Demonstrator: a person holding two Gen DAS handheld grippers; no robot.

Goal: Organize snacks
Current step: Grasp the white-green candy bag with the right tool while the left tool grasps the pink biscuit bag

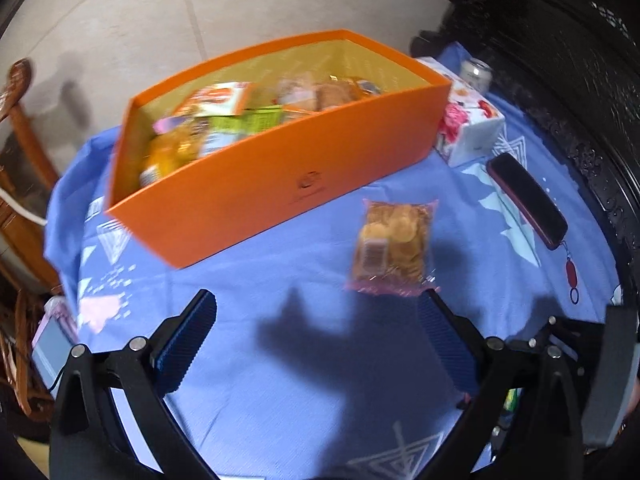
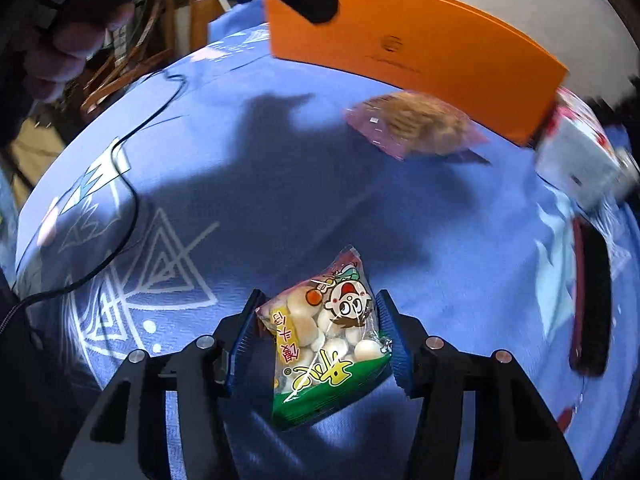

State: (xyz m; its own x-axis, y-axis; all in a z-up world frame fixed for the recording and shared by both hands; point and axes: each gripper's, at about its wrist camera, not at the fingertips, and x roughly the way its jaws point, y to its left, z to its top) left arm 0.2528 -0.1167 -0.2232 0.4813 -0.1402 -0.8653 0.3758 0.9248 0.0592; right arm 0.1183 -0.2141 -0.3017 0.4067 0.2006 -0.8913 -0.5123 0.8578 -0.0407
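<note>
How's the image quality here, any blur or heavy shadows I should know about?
Left wrist view: the orange box and its contents are motion-smeared; a hard gripper shadow falls on the blue tablecloth. Right wrist view: the held snack bag is sharp, while the cracker packet and edges smear.

From my left wrist view, the table (image 1: 304,360) wears a blue cloth printed with pale triangles, with dark shadows across its middle. Pale large-tiled floor (image 1: 140,12) fills the upper left of the frame. A wooden chair (image 1: 24,120) stands at the left edge. Dark carved furniture (image 1: 560,40) occupies the upper right. In my right wrist view, wooden furniture (image 2: 152,32) shows at upper left.
</note>
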